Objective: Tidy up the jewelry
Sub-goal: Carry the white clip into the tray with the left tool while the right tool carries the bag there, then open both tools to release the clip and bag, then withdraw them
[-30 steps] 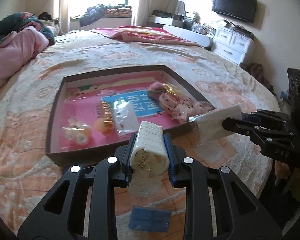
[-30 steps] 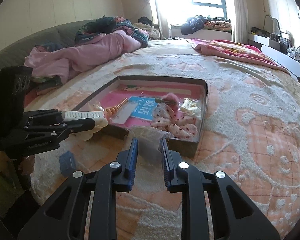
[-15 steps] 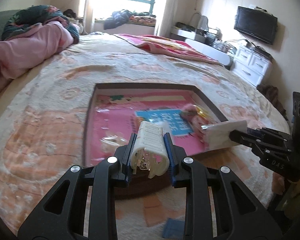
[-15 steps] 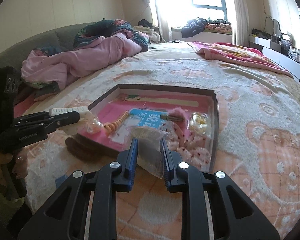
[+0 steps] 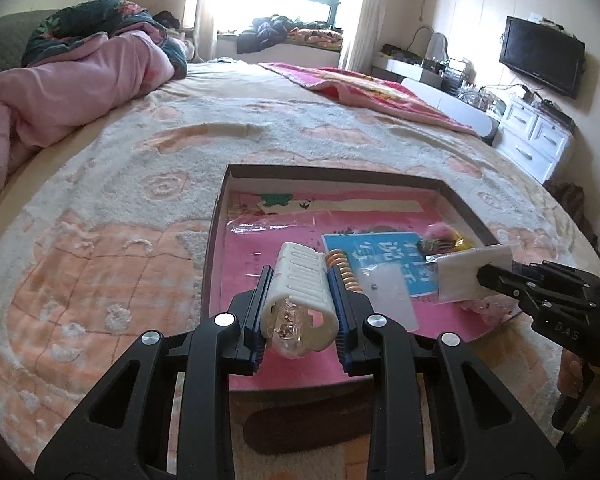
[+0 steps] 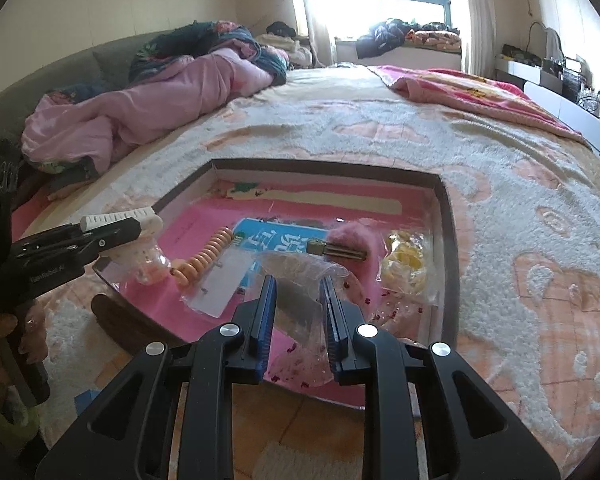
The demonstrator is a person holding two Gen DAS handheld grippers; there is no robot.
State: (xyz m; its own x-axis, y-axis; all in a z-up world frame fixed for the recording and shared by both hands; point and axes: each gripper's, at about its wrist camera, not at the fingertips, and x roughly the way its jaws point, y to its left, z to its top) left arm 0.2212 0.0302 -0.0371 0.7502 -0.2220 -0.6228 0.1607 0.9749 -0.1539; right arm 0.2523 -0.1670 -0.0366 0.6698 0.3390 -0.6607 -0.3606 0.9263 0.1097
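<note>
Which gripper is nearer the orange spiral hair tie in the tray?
Left. The left gripper, clamping a white ribbed hair claw, hangs right beside the orange spiral hair tie. The right gripper, holding a clear plastic bag, sits further off to its right.

we see a bed (image 5: 140,184) under a cream-and-peach plush blanket (image 6: 519,240); on it lie a shallow dark-rimmed box (image 6: 445,240), a rumpled pink quilt (image 5: 60,92), and a pink-red blanket (image 6: 479,96) near the far edge.
</note>
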